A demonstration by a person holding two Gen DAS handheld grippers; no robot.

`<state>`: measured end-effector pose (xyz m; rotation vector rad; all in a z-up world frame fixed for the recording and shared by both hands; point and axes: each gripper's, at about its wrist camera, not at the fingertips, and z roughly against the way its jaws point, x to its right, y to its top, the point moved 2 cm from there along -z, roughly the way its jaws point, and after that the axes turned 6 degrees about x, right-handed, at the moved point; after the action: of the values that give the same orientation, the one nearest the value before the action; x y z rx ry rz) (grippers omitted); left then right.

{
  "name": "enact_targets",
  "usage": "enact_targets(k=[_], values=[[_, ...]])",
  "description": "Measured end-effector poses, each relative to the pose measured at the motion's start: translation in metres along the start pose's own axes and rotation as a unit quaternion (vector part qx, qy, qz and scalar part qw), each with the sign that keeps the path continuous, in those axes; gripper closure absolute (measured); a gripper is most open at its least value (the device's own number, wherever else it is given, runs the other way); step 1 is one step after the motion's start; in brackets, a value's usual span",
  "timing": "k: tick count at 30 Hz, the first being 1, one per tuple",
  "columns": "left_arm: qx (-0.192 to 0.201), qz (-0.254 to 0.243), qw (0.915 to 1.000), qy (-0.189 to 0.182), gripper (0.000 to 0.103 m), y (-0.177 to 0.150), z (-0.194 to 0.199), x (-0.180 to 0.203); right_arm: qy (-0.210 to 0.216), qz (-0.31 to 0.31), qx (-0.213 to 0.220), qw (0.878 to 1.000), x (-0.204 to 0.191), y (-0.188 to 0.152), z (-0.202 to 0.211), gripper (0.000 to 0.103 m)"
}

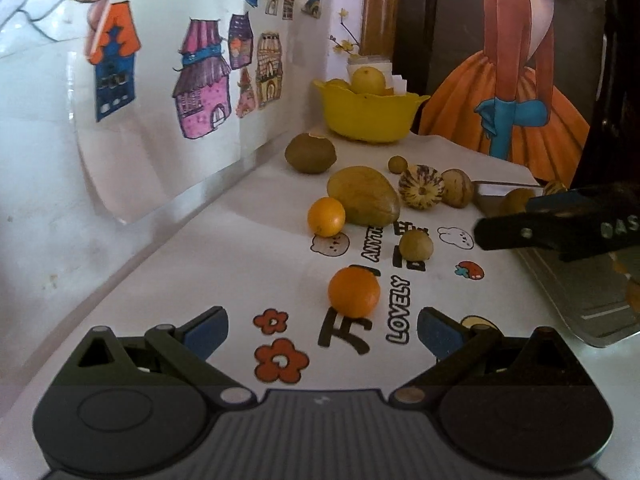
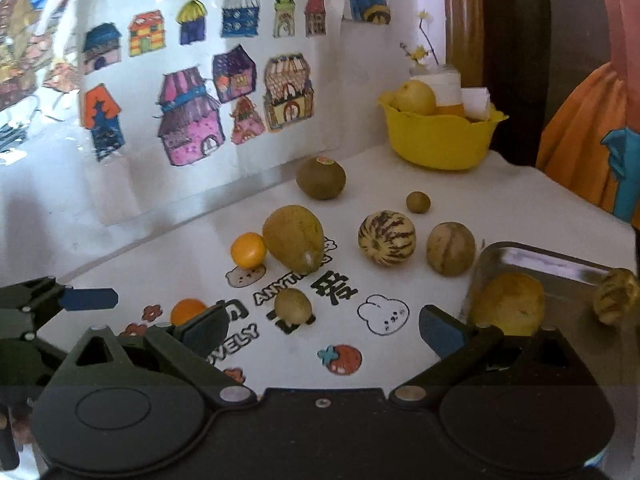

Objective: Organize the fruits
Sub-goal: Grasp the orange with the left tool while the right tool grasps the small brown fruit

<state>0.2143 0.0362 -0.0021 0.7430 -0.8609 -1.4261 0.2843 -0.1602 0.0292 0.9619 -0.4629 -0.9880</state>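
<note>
The left gripper [image 1: 322, 334] was spread wide and empty, an orange [image 1: 354, 291] lying on the table [image 1: 224, 264] just ahead of it. The right gripper [image 2: 322, 330] was also spread and empty, beside the tray [image 2: 560, 264] at the table's right edge, which held a yellow fruit [image 2: 510, 302]. Farther on lay a mango [image 2: 294, 238] and a striped melon [image 2: 386, 238]. A yellow bowl [image 2: 440, 140] of fruit stood at the far edge.
</note>
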Motion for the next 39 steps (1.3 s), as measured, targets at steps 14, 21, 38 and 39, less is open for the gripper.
enact_targets(k=[14, 21, 38, 39], values=[[-0.003, -0.008, 0.9998, -0.018, 0.005, 0.005, -0.017, 0.0, 0.017, -0.027, -0.027, 0.999, 0.009, 0.0, -0.04, 0.027], [-0.001, -0.01, 0.9995, -0.031, 0.018, 0.007, -0.022, 0.003, 0.033, -0.027, -0.032, 0.999, 0.004, -0.001, -0.05, 0.039], [-0.009, 0.011, 0.9988, -0.046, 0.06, 0.009, -0.031, 0.0, 0.054, -0.014, -0.047, 0.997, -0.008, -0.003, -0.07, 0.067], [-0.01, 0.015, 0.9986, -0.05, 0.062, 0.009, -0.031, 0.0, 0.053, -0.014, -0.046, 0.997, -0.008, -0.003, -0.07, 0.068]])
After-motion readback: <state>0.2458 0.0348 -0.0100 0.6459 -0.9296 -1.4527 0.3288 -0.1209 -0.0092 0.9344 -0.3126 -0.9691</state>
